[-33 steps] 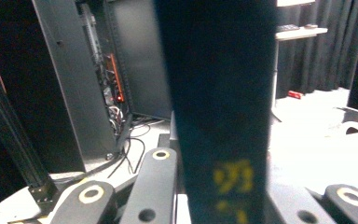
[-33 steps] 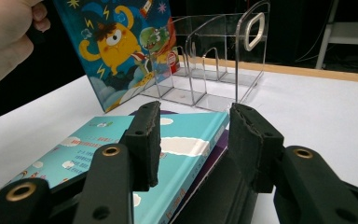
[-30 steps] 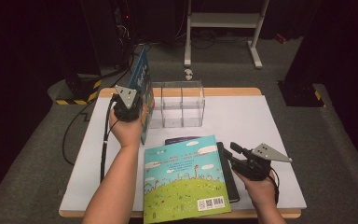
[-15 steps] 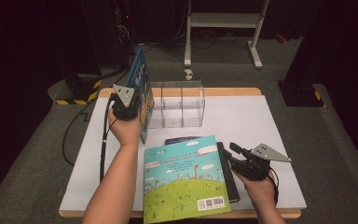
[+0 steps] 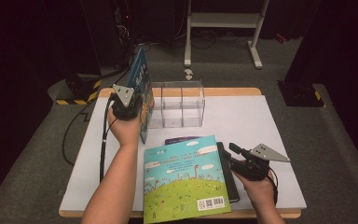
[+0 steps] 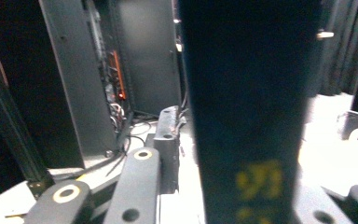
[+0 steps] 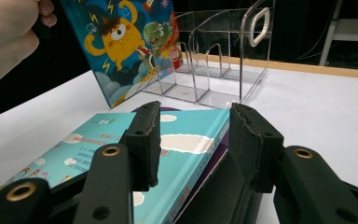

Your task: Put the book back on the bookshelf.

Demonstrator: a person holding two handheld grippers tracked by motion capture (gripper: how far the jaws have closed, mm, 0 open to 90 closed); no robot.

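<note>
Book upright just ahead of the left gripper, jaws just loosening around it — parked against the clear rack. Right gripper, jaws apart, flanks the stacked books, steadying them.

Blue monster book; clear rack — white table.
</note>
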